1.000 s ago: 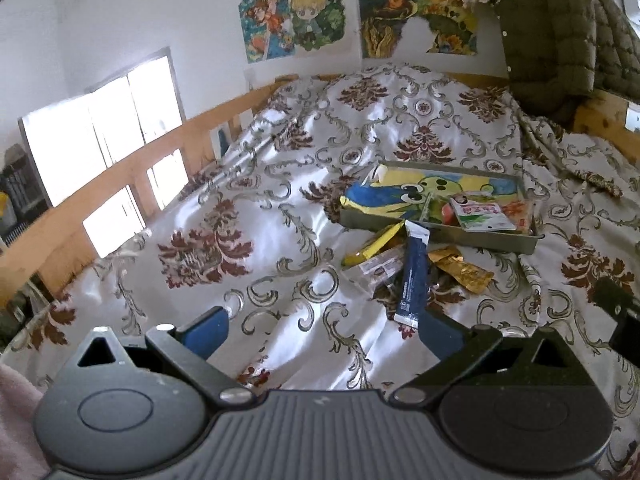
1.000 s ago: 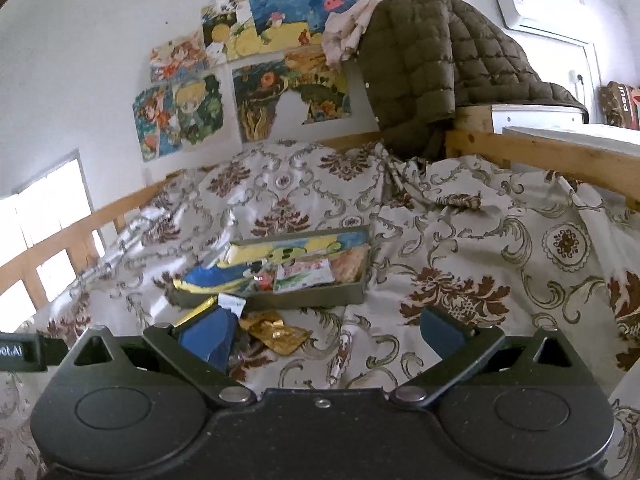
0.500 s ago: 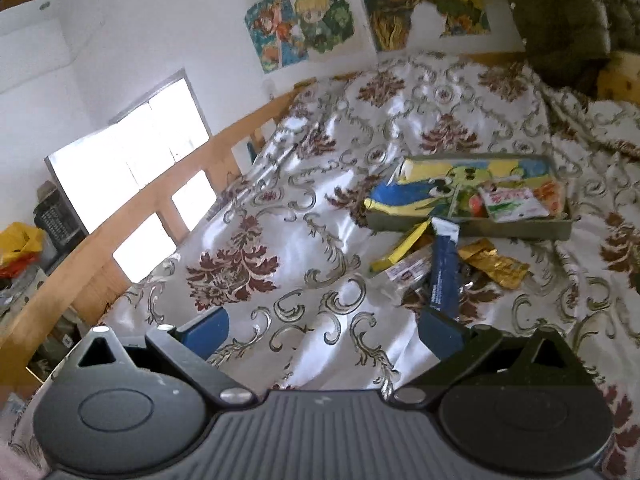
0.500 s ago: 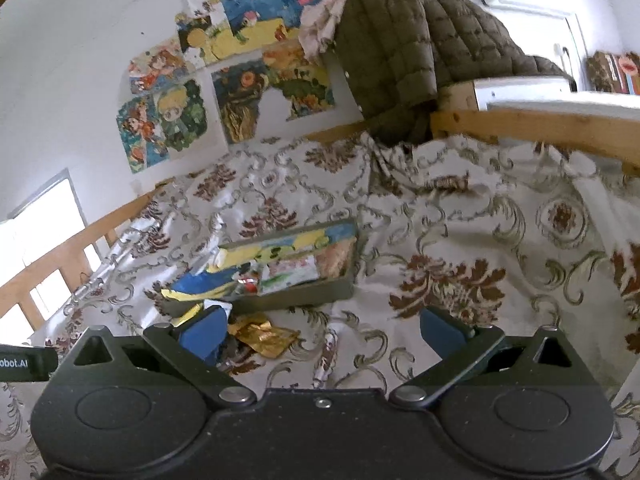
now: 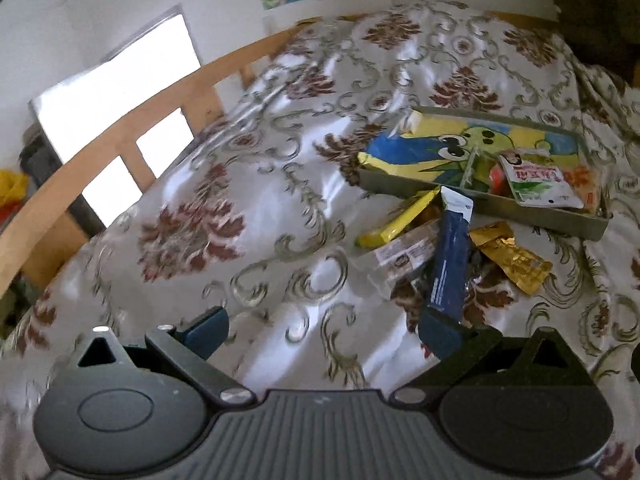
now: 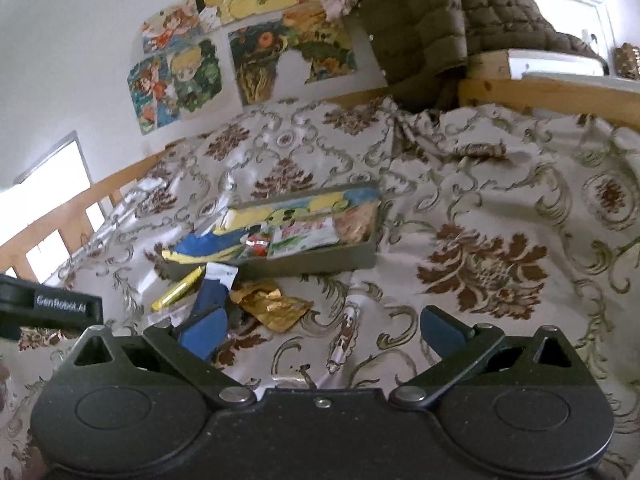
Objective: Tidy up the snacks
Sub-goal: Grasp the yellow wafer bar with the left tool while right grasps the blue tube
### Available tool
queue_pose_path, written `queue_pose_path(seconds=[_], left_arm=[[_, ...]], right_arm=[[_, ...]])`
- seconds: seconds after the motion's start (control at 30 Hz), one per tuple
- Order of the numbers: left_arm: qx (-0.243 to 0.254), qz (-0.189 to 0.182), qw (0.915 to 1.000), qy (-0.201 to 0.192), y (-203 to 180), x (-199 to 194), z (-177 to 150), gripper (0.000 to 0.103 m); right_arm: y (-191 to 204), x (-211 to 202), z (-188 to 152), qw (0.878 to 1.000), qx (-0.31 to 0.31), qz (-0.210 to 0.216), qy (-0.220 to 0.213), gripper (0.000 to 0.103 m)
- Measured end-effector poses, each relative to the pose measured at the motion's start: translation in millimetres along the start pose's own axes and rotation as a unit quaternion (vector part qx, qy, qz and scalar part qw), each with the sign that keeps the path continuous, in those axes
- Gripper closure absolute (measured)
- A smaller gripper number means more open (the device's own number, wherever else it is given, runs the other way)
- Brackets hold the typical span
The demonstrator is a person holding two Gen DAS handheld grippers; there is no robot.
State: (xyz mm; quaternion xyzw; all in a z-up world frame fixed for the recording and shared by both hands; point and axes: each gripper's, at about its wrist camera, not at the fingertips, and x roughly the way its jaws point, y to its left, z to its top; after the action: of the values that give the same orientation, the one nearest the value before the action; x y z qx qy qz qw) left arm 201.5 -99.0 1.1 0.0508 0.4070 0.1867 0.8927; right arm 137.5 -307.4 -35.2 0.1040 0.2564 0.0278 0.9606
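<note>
A grey tray (image 5: 532,216) (image 6: 320,262) lies on the patterned bedspread and holds a big yellow-and-blue snack bag (image 5: 444,148) and a white-green pouch (image 5: 536,184) (image 6: 304,236). In front of the tray lie loose snacks: a dark blue stick pack (image 5: 450,260) (image 6: 214,290), a yellow bar (image 5: 396,220) (image 6: 178,292), a clear wrapped pack (image 5: 400,256) and a gold wrapper (image 5: 510,256) (image 6: 272,304). My left gripper (image 5: 320,332) is open, low over the bedspread, left of the loose snacks. My right gripper (image 6: 320,330) is open too, just in front of the gold wrapper, holding nothing.
A wooden bed rail (image 5: 120,120) runs along the left side with a bright window behind it. A brown quilted jacket (image 6: 440,20) hangs at the back right over another wooden rail (image 6: 552,96). Posters (image 6: 180,76) cover the wall. The bedspread (image 5: 260,184) is rumpled.
Both grippers have moved closer to the pile of loose snacks and tilted; the tray and packs look larger. Both stay open. No snack has moved.
</note>
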Motion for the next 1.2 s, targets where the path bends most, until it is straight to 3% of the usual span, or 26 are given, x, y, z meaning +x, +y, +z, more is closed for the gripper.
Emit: queue_pose_path(seconds=[0.13,0.33,0.53,0.6,0.73,0.83,0.9,1.0,1.1,1.2], left_arm=[[0.051,0.001,0.9985,-0.02,-5,18,11,0.0],[0.098,-0.024,0.9943,-0.035,2,41,19,0.0],[0.185,-0.08,0.9781,-0.053,3,66,34,0.0],[0.219,-0.103,0.9688,-0.054,4,79,42,0.0],[0.264,-0.151,0.9518,-0.041,10,101,59,0.0],[0.257,-0.194,0.9452,-0.055,20,117,75,0.0],[0.225,-0.216,0.9483,-0.059,29,132,86,0.0],[0.181,-0.271,0.9439,-0.054,41,156,97,0.0],[0.181,-0.326,0.9267,-0.047,42,173,104,0.0],[0.223,-0.36,0.9057,-0.025,28,186,108,0.0]], right_arm=[[2,27,-3,0.999,-0.027,0.021,0.023,0.001],[14,76,5,0.997,-0.062,0.049,0.012,0.001],[35,105,4,0.989,-0.107,0.098,0.02,0.001],[41,110,4,0.986,-0.117,0.114,0.022,0.001],[54,123,7,0.985,-0.086,0.146,0.044,0.001],[79,148,13,0.978,-0.086,0.184,0.055,0.001],[90,163,13,0.978,-0.082,0.183,0.057,0.001],[91,179,5,0.975,-0.074,0.196,0.076,0.001],[90,193,0,0.971,-0.07,0.207,0.095,0.003],[86,198,-4,0.969,-0.066,0.213,0.106,0.005]])
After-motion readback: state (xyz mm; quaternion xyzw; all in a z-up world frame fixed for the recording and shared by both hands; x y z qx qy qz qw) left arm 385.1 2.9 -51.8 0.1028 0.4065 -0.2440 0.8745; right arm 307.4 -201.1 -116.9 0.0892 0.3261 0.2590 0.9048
